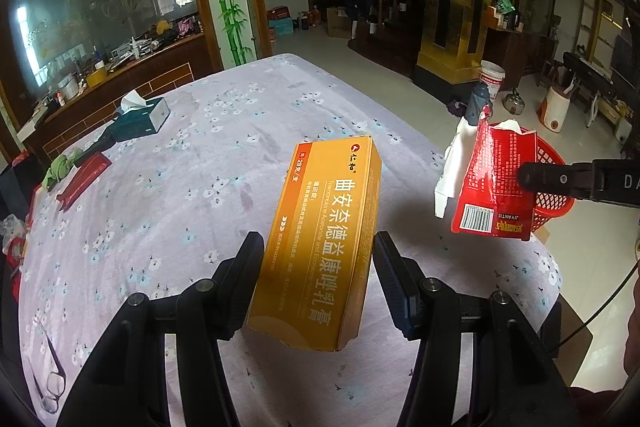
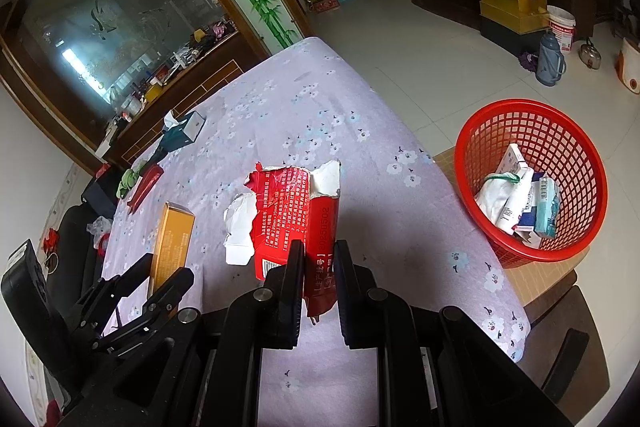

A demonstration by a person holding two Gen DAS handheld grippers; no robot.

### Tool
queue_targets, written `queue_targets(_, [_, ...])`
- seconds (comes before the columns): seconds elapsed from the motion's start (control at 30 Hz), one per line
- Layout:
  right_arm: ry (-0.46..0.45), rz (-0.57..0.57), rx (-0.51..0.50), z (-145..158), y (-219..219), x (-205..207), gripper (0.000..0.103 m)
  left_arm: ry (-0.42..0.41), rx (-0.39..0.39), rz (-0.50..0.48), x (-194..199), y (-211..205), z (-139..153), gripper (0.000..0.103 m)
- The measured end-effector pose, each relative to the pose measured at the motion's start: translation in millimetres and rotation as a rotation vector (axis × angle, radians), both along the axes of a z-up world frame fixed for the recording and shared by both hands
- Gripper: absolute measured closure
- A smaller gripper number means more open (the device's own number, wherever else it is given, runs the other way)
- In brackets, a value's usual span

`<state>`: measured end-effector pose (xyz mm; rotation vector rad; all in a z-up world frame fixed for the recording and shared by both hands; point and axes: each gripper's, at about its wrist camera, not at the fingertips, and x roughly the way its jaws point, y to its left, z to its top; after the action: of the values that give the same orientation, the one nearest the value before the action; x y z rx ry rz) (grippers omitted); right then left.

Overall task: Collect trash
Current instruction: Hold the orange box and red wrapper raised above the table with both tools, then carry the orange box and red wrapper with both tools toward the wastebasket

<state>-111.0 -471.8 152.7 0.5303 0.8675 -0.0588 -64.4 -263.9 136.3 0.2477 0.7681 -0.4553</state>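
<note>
An orange medicine box [image 1: 320, 239] hangs above the lilac flowered tablecloth [image 1: 192, 163], with my left gripper [image 1: 318, 251] shut on its lower half. My right gripper [image 2: 320, 263] is shut on a torn red carton [image 2: 296, 203] with white inner flaps, held upright over the table near its right edge. In the left wrist view that red carton [image 1: 492, 183] sits in front of the red mesh basket [image 1: 554, 205]. The red basket [image 2: 560, 143] stands on the floor to the right of the table and holds several tubes, small boxes and tissue. The right wrist view also shows the left gripper [image 2: 164, 267] and the orange box [image 2: 174, 235].
A teal tissue box [image 1: 142, 115] sits at the far left of the table, with a flat red packet [image 1: 84, 179] and green cloth [image 1: 60, 167] nearer. Glasses [image 1: 48, 379] lie at the near left edge. A brown chair [image 2: 560, 331] stands below the basket; a thermos [image 2: 550, 61] stands on the floor.
</note>
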Motion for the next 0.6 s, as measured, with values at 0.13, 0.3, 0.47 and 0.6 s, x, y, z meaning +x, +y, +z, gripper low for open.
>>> queue_targets(0.13, [0.004,-0.014,0.001,-1,-7,-3,0.088,0.005,0.001,-0.013,2,-5,-2,0.048])
queue_targets(0.3, [0.008,-0.039,-0.001,-1,-19,-10,0.088,0.01,0.001,-0.038,2,-17,-4,0.048])
queue_targets(0.47, [0.011,-0.076,0.0,0,-33,-17,0.088,0.014,0.004,-0.07,3,-31,-7,0.048])
queue_targets(0.6, [0.011,-0.112,0.001,1,-48,-25,0.088,0.016,0.004,-0.102,3,-47,-8,0.048])
